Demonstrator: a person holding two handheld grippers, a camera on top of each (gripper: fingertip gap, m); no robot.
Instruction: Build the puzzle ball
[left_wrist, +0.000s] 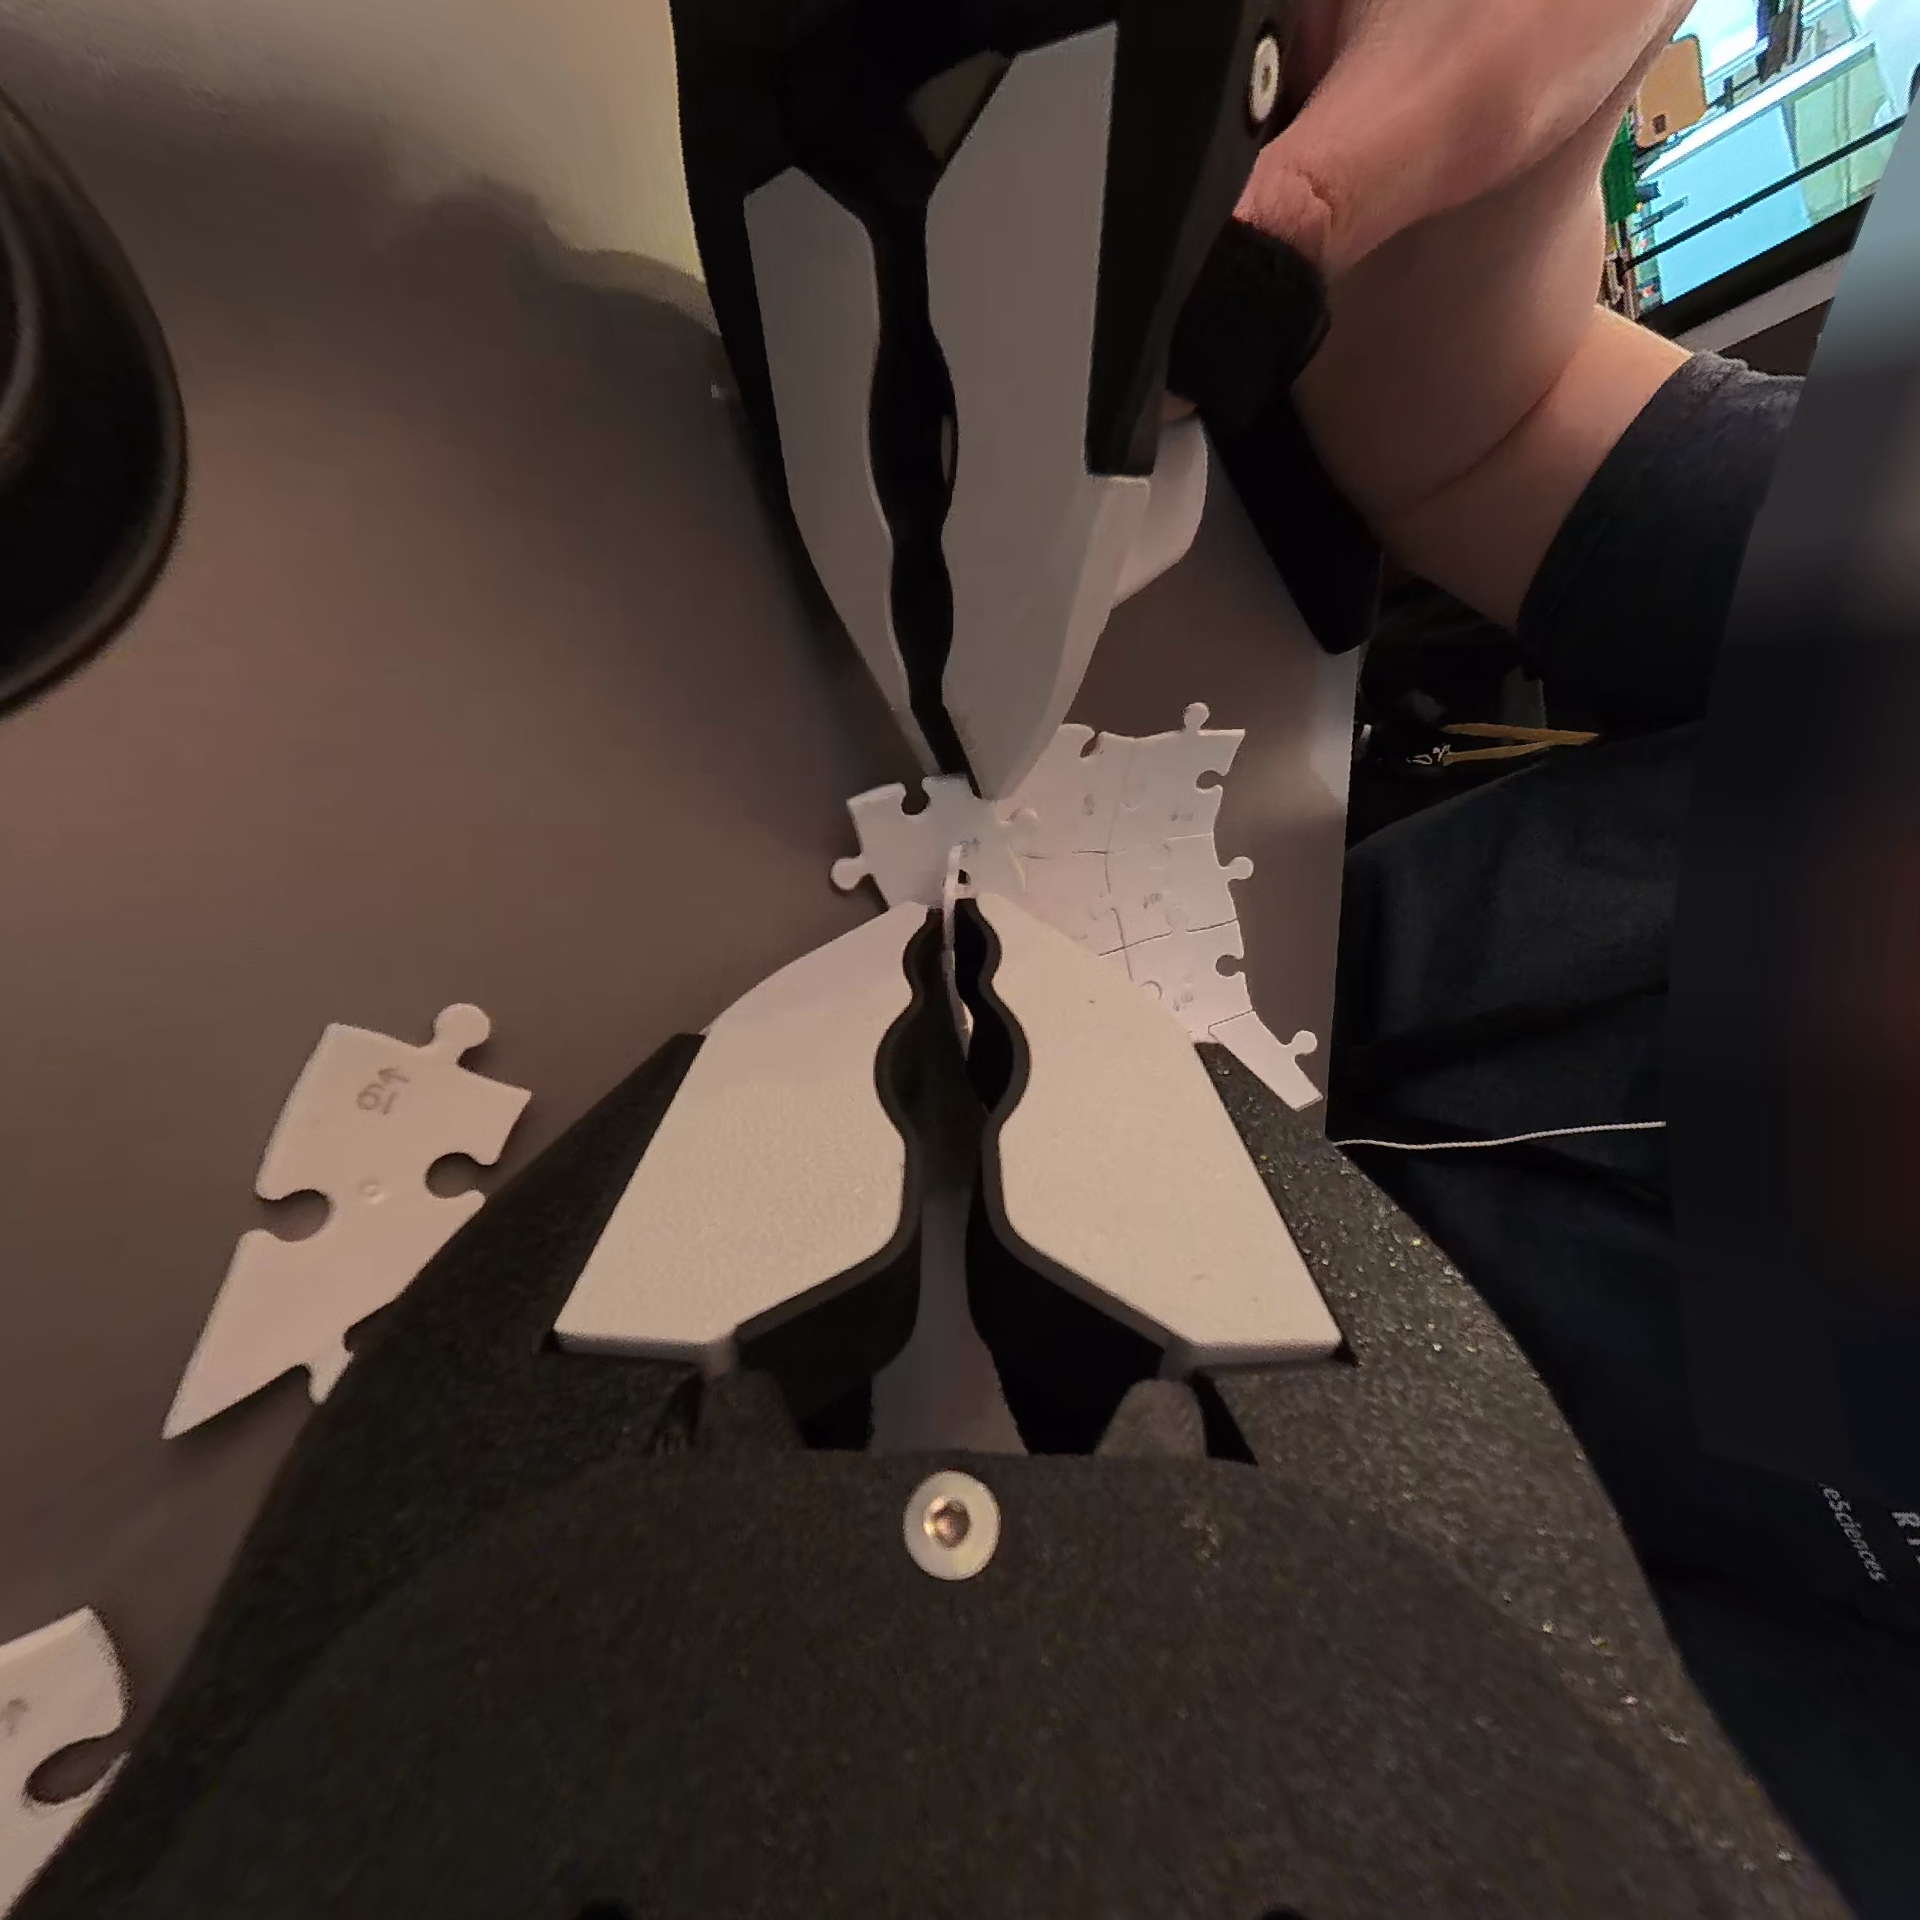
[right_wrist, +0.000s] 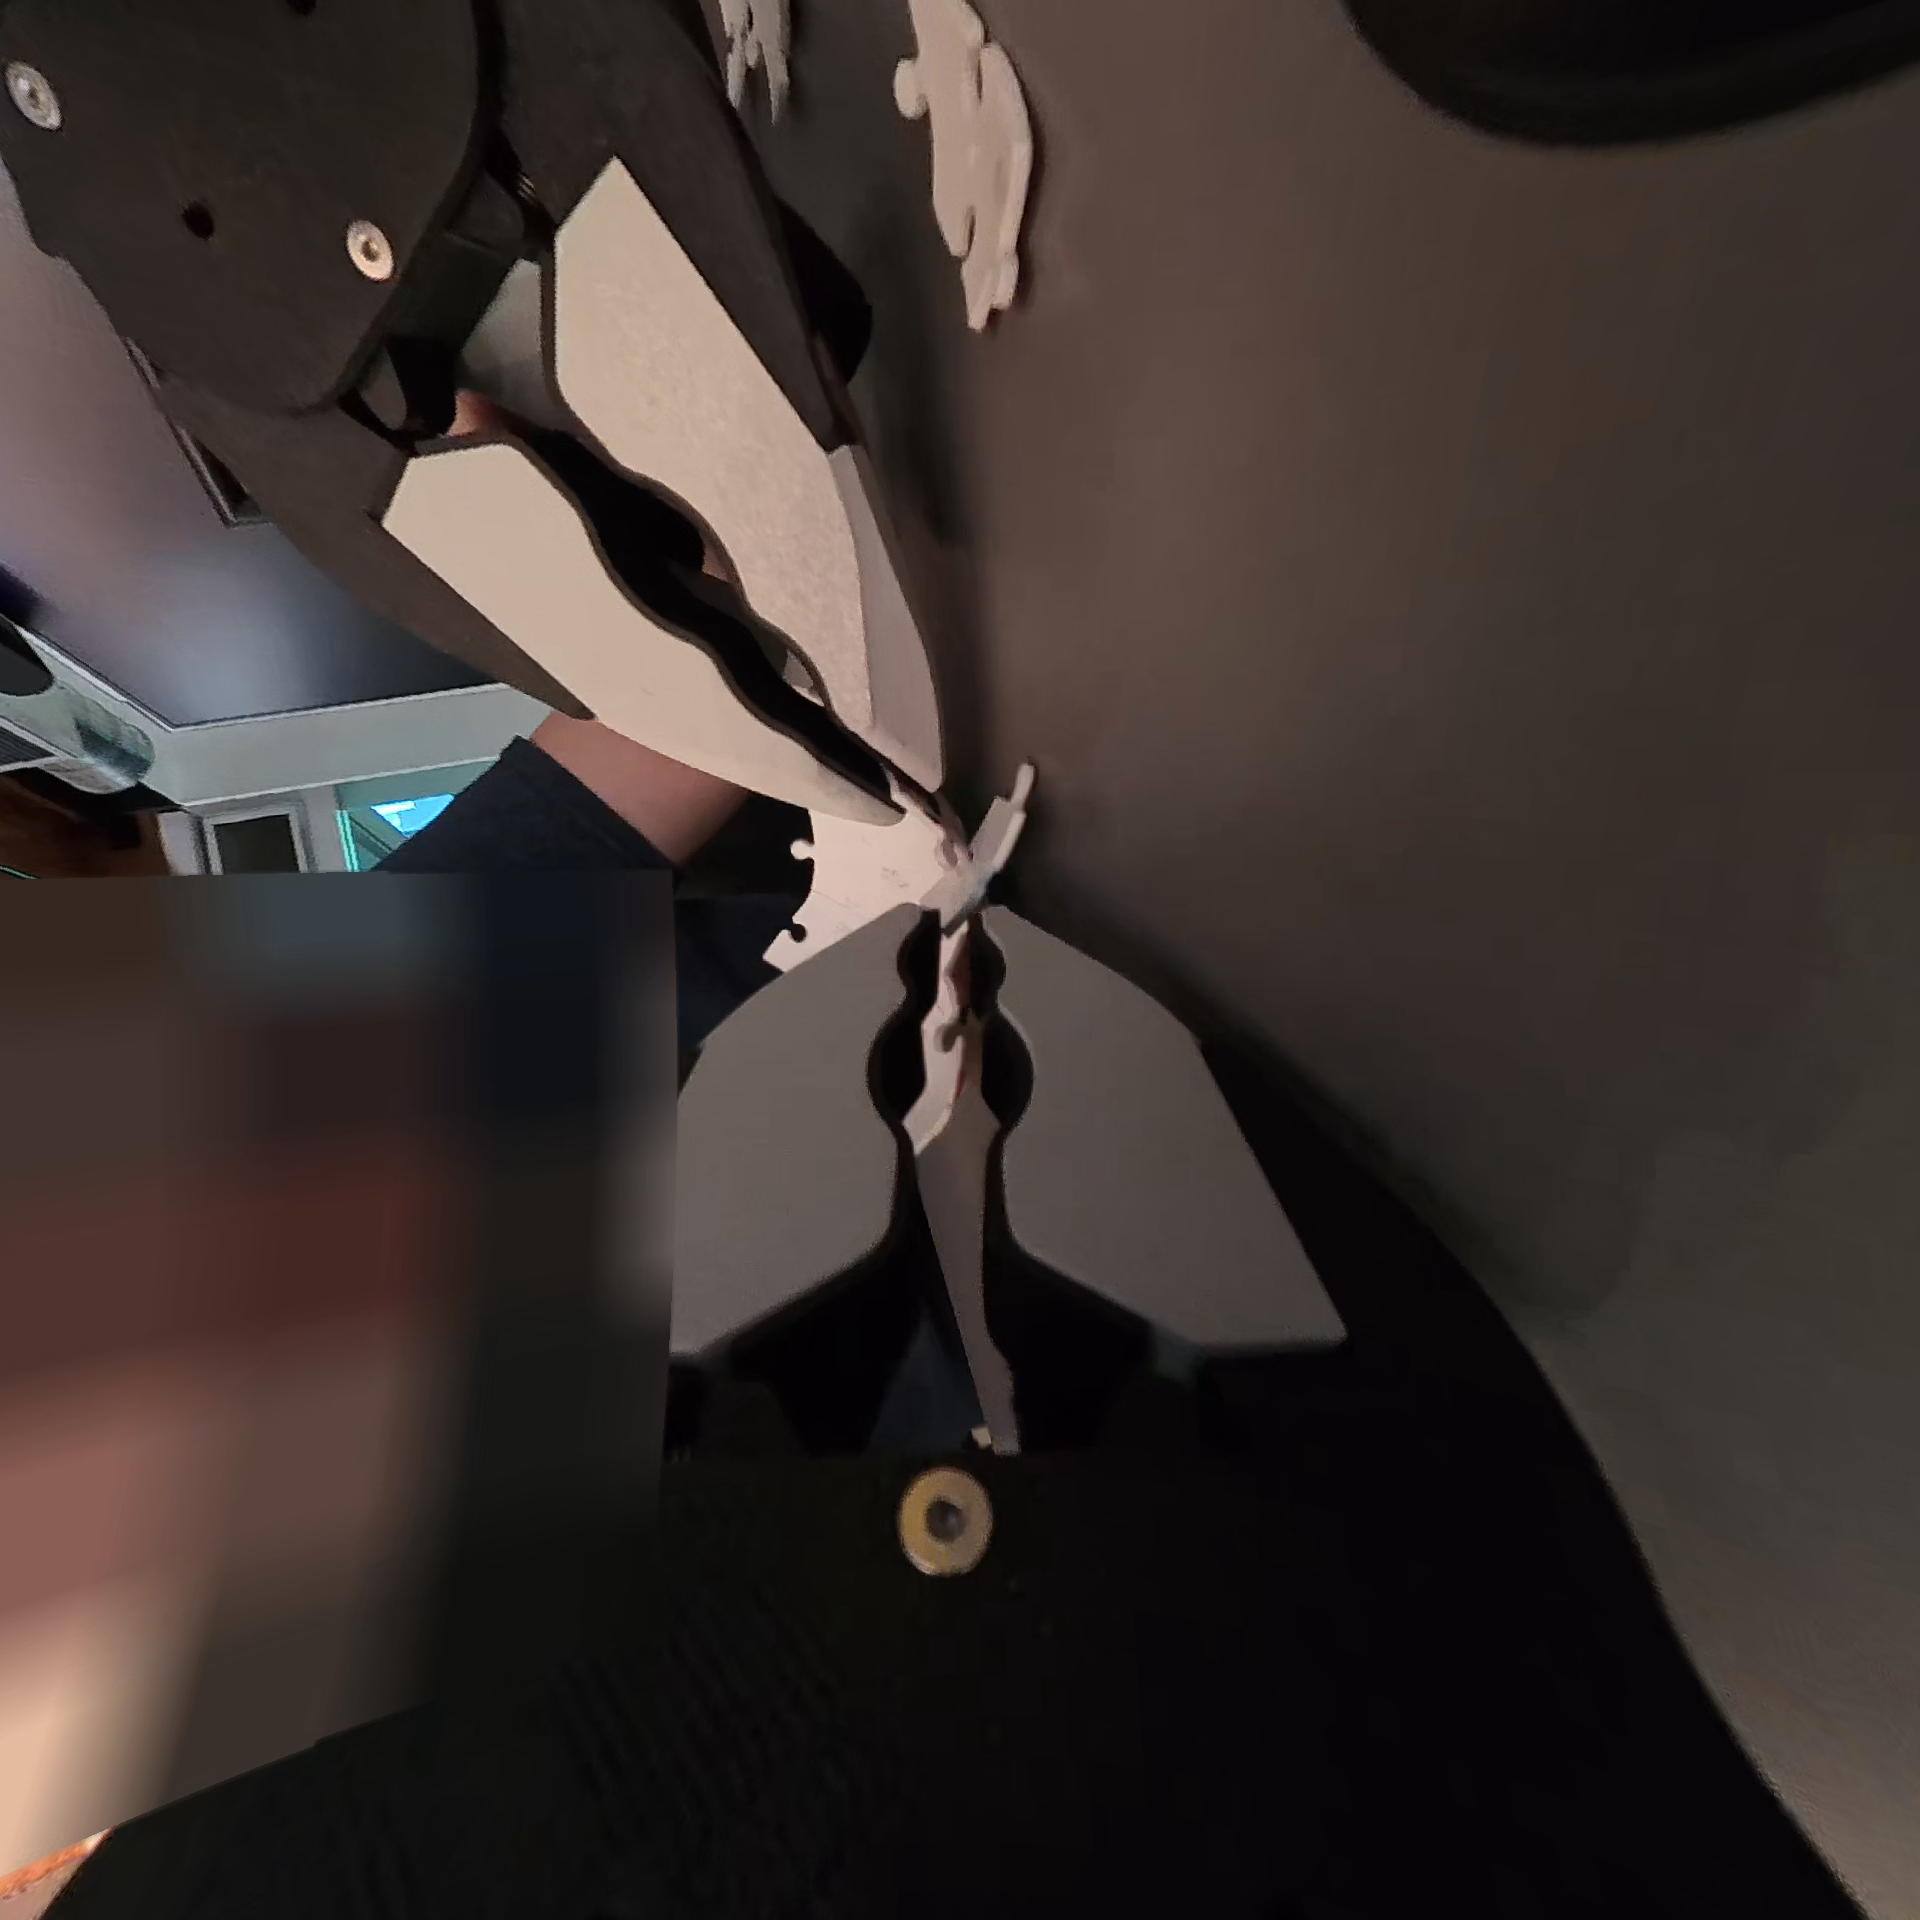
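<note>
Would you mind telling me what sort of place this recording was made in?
Probably an indoor lab or office workspace: a matte grey tabletop carries loose white puzzle pieces, and a large lit screen stands behind the person's arm.

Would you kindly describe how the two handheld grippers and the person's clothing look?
Both the left gripper and right gripper have rough black bodies, a silver screw, and pale grey fingers with wavy black inner edges. The person wears a dark navy sleeve.
</note>
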